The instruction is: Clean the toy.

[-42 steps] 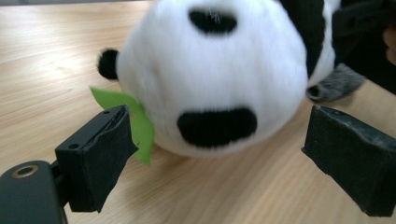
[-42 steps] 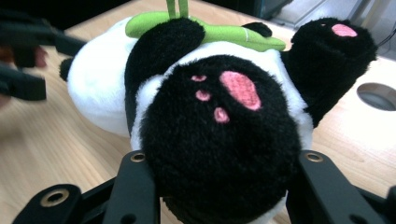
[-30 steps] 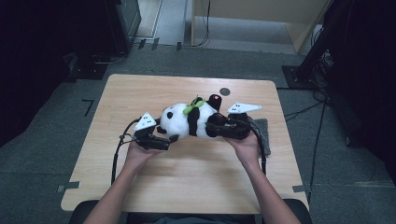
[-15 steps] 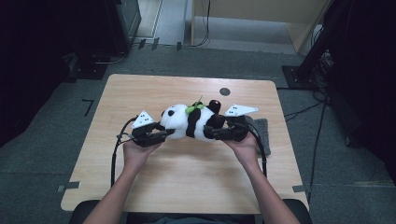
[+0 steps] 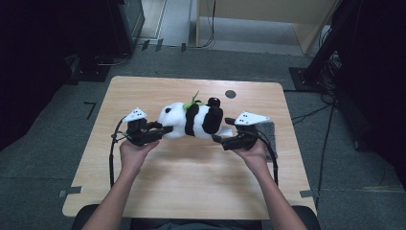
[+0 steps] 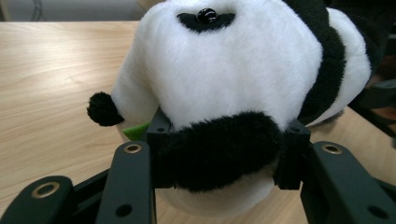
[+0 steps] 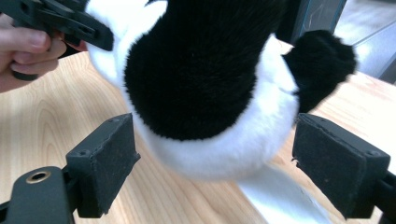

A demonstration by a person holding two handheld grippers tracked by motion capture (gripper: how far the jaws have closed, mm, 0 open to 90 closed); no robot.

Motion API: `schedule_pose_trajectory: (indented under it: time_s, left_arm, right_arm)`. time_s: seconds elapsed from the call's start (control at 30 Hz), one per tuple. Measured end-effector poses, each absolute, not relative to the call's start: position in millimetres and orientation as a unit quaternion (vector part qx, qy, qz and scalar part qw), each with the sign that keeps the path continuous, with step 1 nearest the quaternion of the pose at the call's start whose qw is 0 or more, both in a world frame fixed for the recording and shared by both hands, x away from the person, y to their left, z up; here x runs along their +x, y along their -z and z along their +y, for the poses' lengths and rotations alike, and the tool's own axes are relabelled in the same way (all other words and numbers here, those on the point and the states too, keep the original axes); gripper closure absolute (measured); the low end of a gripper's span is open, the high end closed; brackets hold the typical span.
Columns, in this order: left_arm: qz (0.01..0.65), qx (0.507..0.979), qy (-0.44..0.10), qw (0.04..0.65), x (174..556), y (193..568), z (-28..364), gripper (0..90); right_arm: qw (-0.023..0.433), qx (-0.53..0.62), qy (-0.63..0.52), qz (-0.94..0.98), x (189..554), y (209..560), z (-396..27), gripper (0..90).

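Over the wooden table (image 5: 158, 191), the left gripper (image 5: 165, 129) clamps the plush panda's (image 5: 194, 120) head, while the right gripper (image 5: 221, 133), level, has just been opening and stands released around its rump.

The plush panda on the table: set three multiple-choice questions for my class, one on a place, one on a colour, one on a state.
1. Where is the plush panda?
A. Between the two grippers, over the wooden table
B. On the floor beside the table
C. At the table's near edge, behind both hands

2. What colour is the small piece at the panda's neck?
A. Red
B. Green
C. Yellow

3. How do the grippers stand?
A. Both jaws open wide, clear of the toy
B. The right gripper clamps the panda, the left is open
C. The left gripper clamps the panda's black ear, the right is open

Answers:
1 A: the high view shows it between the grippers.
2 B: a green bit sticks up there.
3 C: the left pads pinch black plush; the right pads stand apart from the body.
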State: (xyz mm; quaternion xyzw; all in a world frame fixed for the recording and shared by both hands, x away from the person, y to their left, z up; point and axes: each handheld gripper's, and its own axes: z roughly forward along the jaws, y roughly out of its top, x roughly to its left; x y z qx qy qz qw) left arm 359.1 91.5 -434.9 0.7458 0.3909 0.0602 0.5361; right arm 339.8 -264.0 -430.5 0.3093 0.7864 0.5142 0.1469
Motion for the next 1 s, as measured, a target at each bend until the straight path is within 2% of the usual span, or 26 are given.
schedule_pose_trajectory:
  time_s: [0.07,0.13,0.17,0.2,0.3,0.37,0.43,0.5,0.57,0.67,0.77,1.0]
  left_arm:
    - [0.391,0.745,-0.052,0.537,357.2,432.8,89.1,52.3]
    - [0.396,0.744,-0.020,0.538,356.5,430.3,86.3,51.9]
    - [0.394,0.744,-0.009,0.539,355.6,429.1,83.8,51.9]
    - [0.393,0.744,-0.004,0.540,354.1,428.1,81.0,51.8]
    - [0.392,0.749,-0.002,0.535,350.6,426.4,73.7,51.3]
    - [0.390,0.752,-0.012,0.532,348.9,427.5,70.1,50.5]
    - [0.391,0.750,-0.015,0.533,349.0,428.7,69.4,47.9]
    - [0.389,0.753,-0.029,0.529,349.0,429.9,68.2,41.7]
    - [0.380,0.754,-0.049,0.534,349.3,431.8,68.0,30.8]
    - [0.360,0.751,-0.076,0.549,349.7,433.9,71.1,19.9]
    - [0.349,0.752,-0.125,0.545,345.3,436.2,75.0,14.9]
    - [0.342,0.773,-0.102,0.524,349.7,457.3,77.7,12.5]
  right_arm:
    - [0.155,0.307,-0.511,0.787,340.7,432.6,-260.2,9.5]
    - [0.151,0.284,-0.524,0.789,340.9,435.3,-258.4,9.7]
    - [0.146,0.270,-0.530,0.791,340.0,435.7,-256.7,6.4]
    - [0.154,0.261,-0.527,0.794,337.9,435.7,-253.9,0.1]
    - [0.201,0.268,-0.494,0.802,334.4,436.4,-245.1,0.8]
    - [0.222,0.286,-0.481,0.798,333.3,439.1,-242.9,9.5]
    - [0.231,0.293,-0.494,0.786,331.5,442.1,-246.3,22.0]
    - [0.221,0.300,-0.493,0.786,332.4,441.9,-247.4,30.5]
    - [0.207,0.308,-0.490,0.789,334.7,441.0,-248.9,37.3]
    - [0.168,0.338,-0.495,0.783,341.0,439.0,-256.1,39.3]
    - [0.148,0.359,-0.495,0.778,345.4,437.7,-263.4,40.9]
    - [0.138,0.393,-0.508,0.754,344.4,429.9,-280.2,40.6]
